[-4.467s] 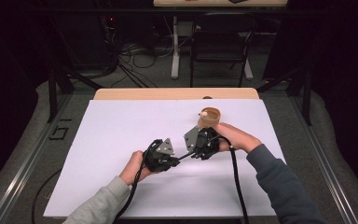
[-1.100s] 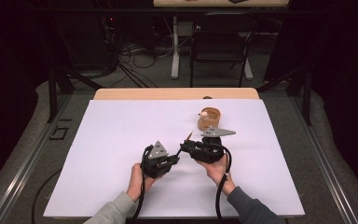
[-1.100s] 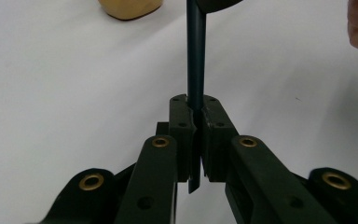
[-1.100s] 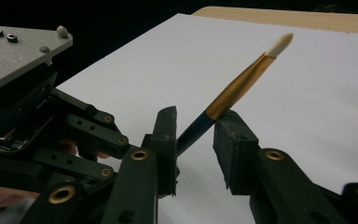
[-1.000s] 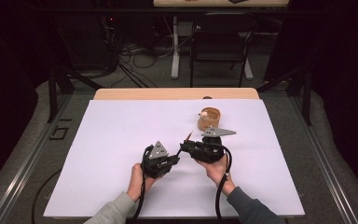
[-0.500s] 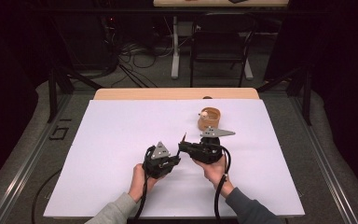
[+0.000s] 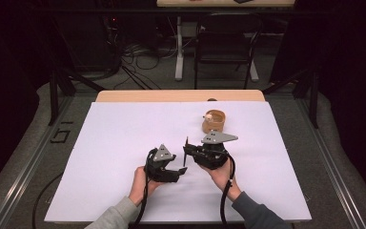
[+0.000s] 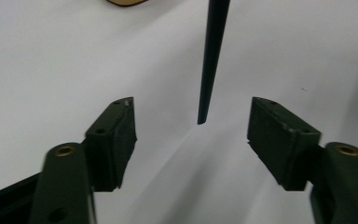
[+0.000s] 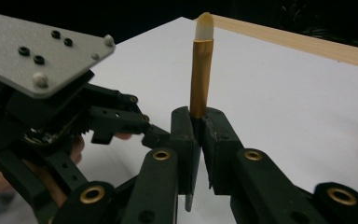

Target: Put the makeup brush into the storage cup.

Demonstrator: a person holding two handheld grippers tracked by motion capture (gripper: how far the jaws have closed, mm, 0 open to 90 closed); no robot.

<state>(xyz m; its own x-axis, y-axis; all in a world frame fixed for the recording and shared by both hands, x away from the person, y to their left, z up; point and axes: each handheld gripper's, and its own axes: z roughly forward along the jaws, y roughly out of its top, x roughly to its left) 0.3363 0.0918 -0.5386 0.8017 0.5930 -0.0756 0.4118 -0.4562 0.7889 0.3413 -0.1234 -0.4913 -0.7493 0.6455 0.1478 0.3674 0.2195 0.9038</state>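
brush (image 9: 200, 65) handle tip cut off, fingers (image 9: 184, 140) covering its middle

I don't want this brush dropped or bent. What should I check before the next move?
1. Right gripper has a firm hold: ok. Its pads are shut on the brush, just below the gold ferrule.
2. Brush sits straight in that grip: ok. It runs in line with the jaws.
3. Left gripper has let go: ok. Its jaws have just been opening, and the handle tip lies between them, touching neither pad.
4. Wooden holder is out of the way: ok. It stands apart, beyond both grippers.
5. What lies inside the holder: cannot tell.
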